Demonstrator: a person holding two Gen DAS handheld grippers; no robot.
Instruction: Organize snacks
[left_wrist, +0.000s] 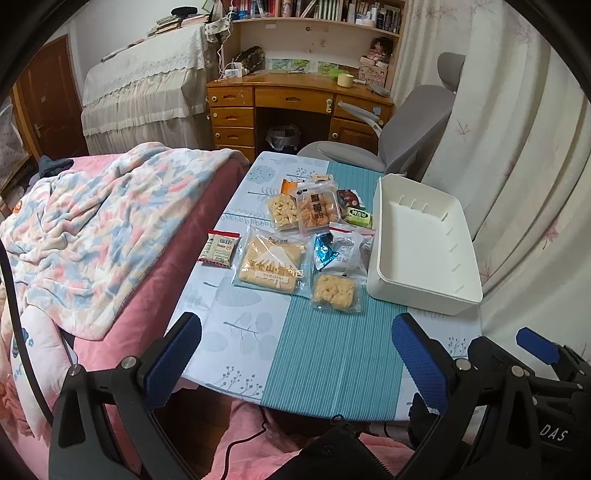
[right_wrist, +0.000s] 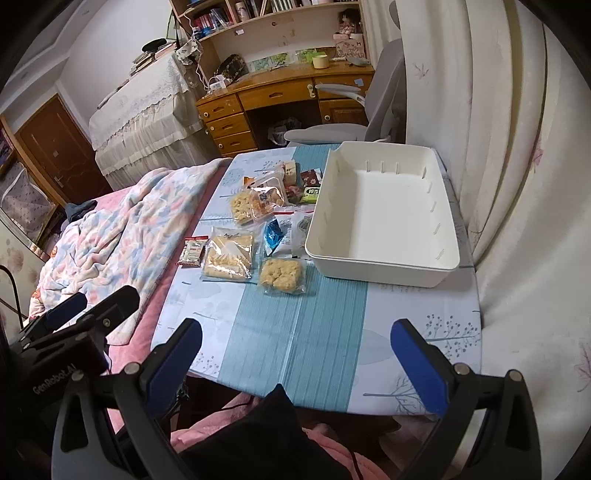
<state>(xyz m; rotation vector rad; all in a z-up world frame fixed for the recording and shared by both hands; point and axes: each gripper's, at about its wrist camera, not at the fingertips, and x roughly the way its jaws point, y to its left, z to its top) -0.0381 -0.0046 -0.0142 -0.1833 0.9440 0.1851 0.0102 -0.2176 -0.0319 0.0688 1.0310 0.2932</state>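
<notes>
Left wrist view looks down a small table (left_wrist: 325, 354) covered in a blue-and-white leaf-print cloth, with a bed and its pastel blanket (left_wrist: 110, 229) along the left side and a curtain on the right. A white plastic bin (left_wrist: 424, 291) sits at the table's right side, nothing in it. Just left of the bin lies a loose cluster of snack packets, none of them inside it. The largest is a clear bag of pale bread (left_wrist: 269, 264) with a mountain print. Nearer the camera is a square puffed-rice cake (left_wrist: 335, 291) in clear wrap, and beside the bin a white packet with a blue foil corner (left_wrist: 341, 249). Farther back are two clear packs of golden snacks (left_wrist: 301, 212), a small green packet (left_wrist: 357, 217) and a dark one behind it. A small red-edged sachet (left_wrist: 218, 248) lies apart at the table's left edge. The left gripper (left_wrist: 295, 354) hovers over the near end of the table, blue pads spread wide, holding nothing. In the right wrist view the right gripper (right_wrist: 295, 354) is likewise spread wide and empty, above the near edge of the table.
</notes>
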